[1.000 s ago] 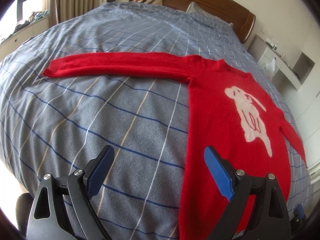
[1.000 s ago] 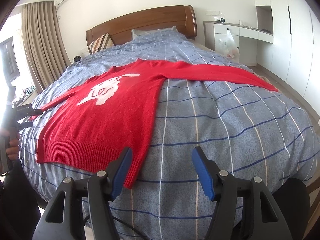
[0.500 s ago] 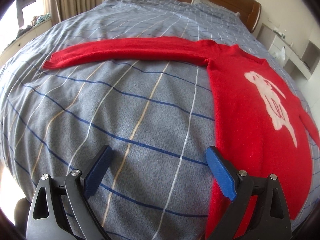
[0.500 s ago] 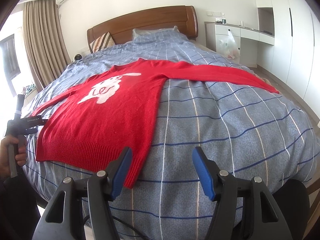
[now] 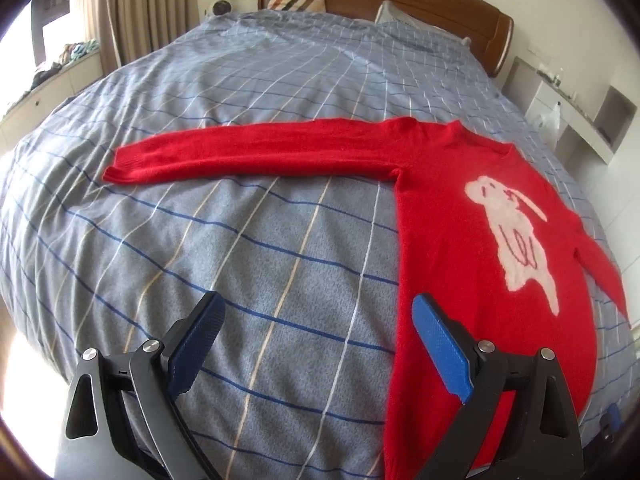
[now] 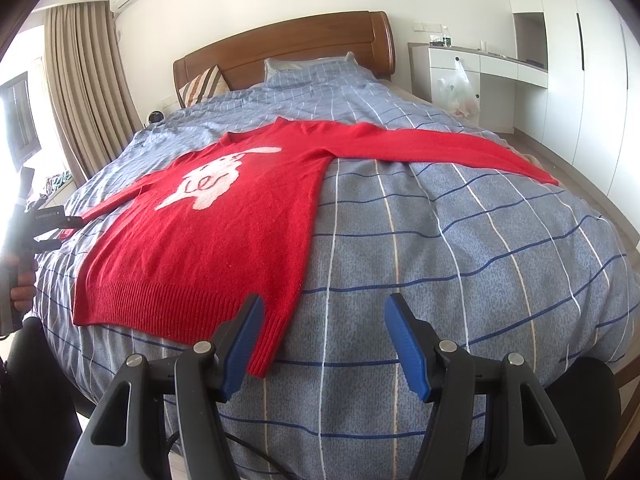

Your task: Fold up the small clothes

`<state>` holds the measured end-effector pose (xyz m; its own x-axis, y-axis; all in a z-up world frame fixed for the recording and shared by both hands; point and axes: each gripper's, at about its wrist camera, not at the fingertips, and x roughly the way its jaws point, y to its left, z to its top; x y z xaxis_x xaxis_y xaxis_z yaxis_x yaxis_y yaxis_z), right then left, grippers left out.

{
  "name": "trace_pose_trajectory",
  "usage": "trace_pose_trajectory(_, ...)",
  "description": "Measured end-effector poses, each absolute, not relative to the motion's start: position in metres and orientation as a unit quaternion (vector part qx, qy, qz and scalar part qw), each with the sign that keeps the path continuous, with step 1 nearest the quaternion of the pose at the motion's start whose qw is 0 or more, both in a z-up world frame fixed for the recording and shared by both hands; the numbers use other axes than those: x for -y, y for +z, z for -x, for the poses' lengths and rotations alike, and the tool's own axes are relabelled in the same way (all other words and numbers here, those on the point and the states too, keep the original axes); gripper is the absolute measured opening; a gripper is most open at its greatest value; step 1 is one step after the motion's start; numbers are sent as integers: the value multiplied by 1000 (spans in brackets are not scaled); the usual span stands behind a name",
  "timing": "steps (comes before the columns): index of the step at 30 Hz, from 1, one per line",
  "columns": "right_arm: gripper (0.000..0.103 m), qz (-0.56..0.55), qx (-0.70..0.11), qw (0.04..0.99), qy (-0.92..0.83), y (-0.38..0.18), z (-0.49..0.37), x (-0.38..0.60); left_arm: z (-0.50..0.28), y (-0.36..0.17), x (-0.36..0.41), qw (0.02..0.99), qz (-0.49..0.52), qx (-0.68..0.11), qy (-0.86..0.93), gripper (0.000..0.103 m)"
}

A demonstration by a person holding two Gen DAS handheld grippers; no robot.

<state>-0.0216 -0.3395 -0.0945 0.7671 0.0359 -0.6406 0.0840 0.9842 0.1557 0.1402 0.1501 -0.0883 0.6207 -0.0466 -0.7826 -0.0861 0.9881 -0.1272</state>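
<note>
A red sweater [image 5: 452, 248] with a white rabbit on the front lies flat, face up, on the bed [image 5: 248, 248]. One sleeve [image 5: 248, 152] stretches out to the left in the left wrist view. The other sleeve [image 6: 448, 146] stretches right in the right wrist view, where the body [image 6: 224, 232] and ribbed hem [image 6: 168, 304] show. My left gripper [image 5: 316, 320] is open and empty, over bare cover beside the sweater's side edge. It also shows in the right wrist view [image 6: 48, 220] by the near sleeve. My right gripper [image 6: 324, 320] is open and empty, just right of the hem corner.
The bed has a blue checked cover and a wooden headboard [image 6: 280, 52] with pillows [image 6: 204, 84]. Curtains [image 6: 84, 92] hang at the left. A white desk [image 6: 480, 76] with a plastic bag [image 6: 458, 92] stands at the right. A windowsill bench [image 5: 52, 80] runs along the left.
The left gripper has pulled back and lifted its view, so the outstretched sleeve sits lower and nearer the middle. The right gripper has barely moved. Both stay open.
</note>
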Motion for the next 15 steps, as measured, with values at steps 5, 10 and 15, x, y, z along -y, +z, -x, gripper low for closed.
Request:
trace_pose_trajectory(5,63,-89,-341,936,-13,-95,22,340,-139,-72,-148,898,54,-437,5,96)
trace_pose_trajectory(10,63,-89,-340,936,-13,-95,21,340,-133,-62,-143,898,28,-440,0,96)
trace_pose_trajectory(15,63,-89,-340,936,-13,-94,21,341,-127,-50,-139,899,50,-434,-11,96)
